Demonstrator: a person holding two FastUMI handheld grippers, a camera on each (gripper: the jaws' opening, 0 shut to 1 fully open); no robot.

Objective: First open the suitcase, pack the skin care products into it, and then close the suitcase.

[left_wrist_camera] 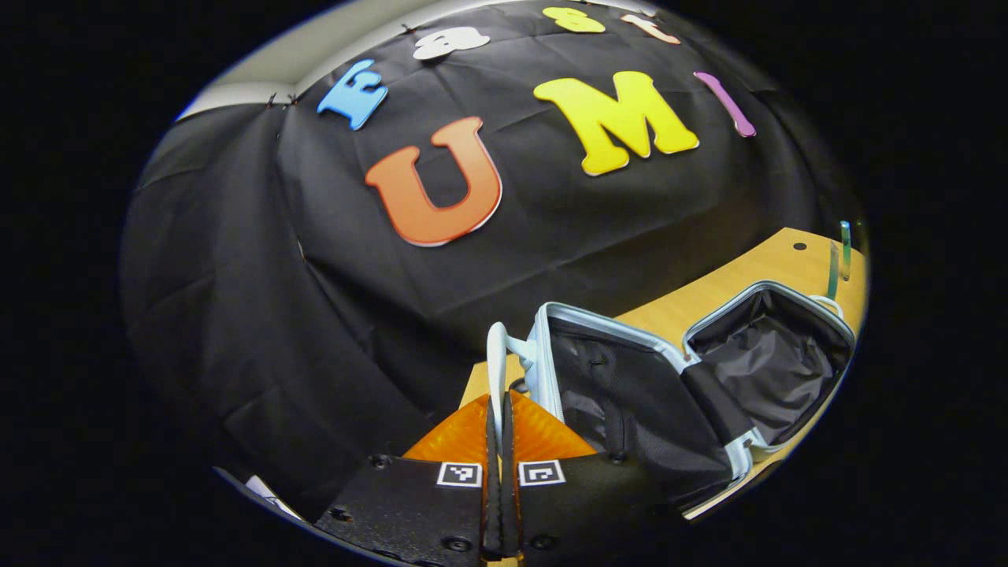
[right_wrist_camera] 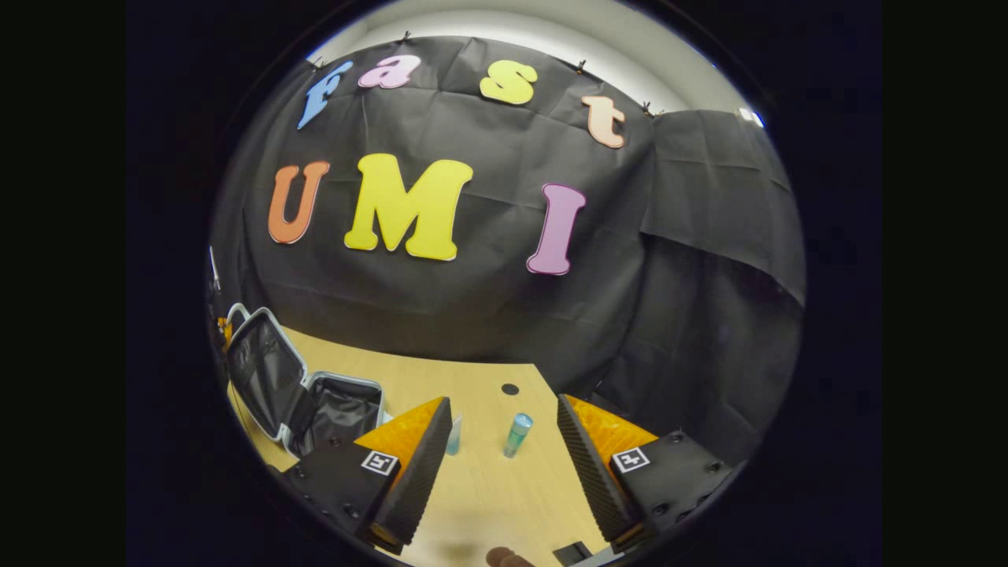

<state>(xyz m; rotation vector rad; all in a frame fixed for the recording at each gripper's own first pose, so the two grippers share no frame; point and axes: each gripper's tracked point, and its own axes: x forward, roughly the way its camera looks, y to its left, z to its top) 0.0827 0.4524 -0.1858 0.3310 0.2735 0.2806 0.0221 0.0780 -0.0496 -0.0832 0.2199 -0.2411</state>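
On the wooden bench (right_wrist_camera: 480,488) the suitcase (left_wrist_camera: 677,386) lies opened out, both halves showing dark lining with a pale blue rim. From the left gripper view the left tool (left_wrist_camera: 499,441) has its two fingers pressed together on the suitcase's pale handle (left_wrist_camera: 496,354), at the near left end of the case. From the right gripper view the suitcase sits at the far left of the bench, one half propped up, the other flat. Well to its right stands a small teal bottle (right_wrist_camera: 517,434), leaning slightly, and a second pale bottle (right_wrist_camera: 454,435) peeks out just beside the right tool's left finger. The right tool (right_wrist_camera: 504,465) has its fingers spread wide apart, holding nothing, above the bare wood.
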